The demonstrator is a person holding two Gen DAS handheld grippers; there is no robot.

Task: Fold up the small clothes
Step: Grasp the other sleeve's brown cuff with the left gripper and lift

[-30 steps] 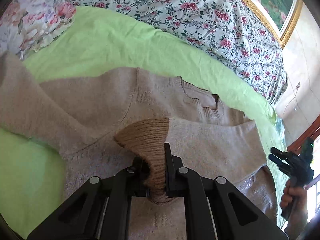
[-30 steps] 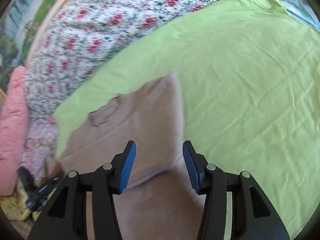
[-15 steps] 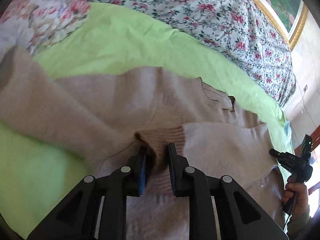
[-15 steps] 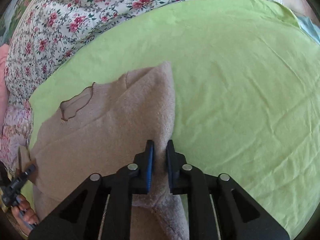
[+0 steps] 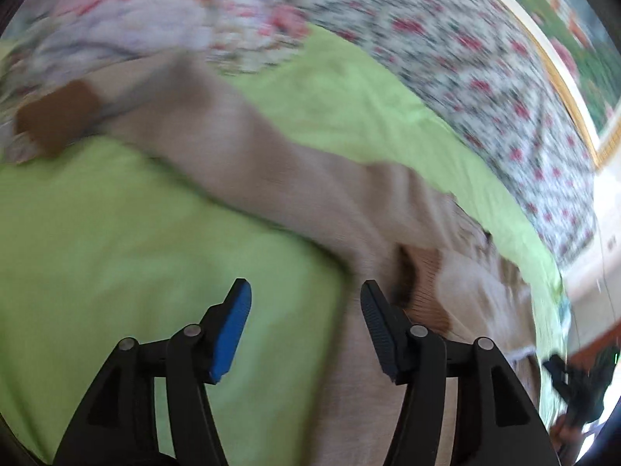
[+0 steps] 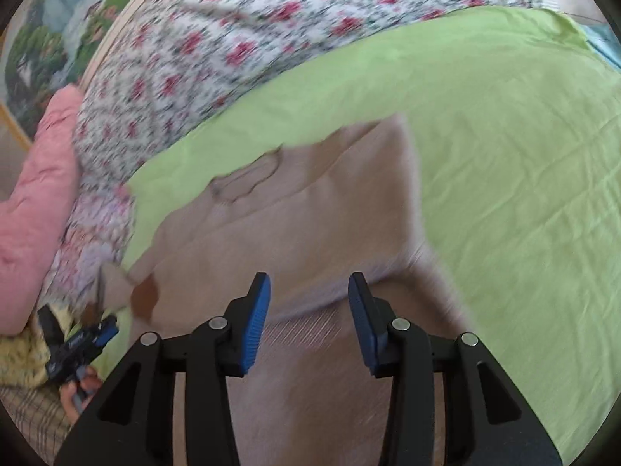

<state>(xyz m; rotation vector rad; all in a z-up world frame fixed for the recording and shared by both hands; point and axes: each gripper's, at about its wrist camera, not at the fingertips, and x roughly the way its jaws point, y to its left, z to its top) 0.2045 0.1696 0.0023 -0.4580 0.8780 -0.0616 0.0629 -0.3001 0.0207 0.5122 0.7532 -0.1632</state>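
We have both tongs free right now. The left tongs [image 5: 304, 320] gape wide over the green sheet [image 5: 116, 252], holding nothing, and the right tongs [image 6: 308, 310] stand wide too, empty, just above the sweater [image 6: 291, 213]. The sweater lies flat on the bed, neck [image 6: 248, 182] toward the floral quilt [image 6: 233, 46], one sleeve folded across the chest with its brown cuff [image 5: 427, 283] near the middle. The other sleeve [image 5: 240, 147] runs out long to our left, its cuff [image 5: 58, 116] up by the quilt.

That far sleeve looks like our next job. To do it well, we want to reach for it near the cuff, pinch only the sleeve layer and not the sheet under it, then lift a little and carry it across so it lies straight over the body, matching the first one. We keep the right tongs low on the hem side to pin the body if it starts to slide.

Compared with half a second ago: the left tongs were nipped on the brown cuff and the right were closed on the sweater's edge. Now both have let go and spread, and the left view has swung away to the left, blurred with motion.
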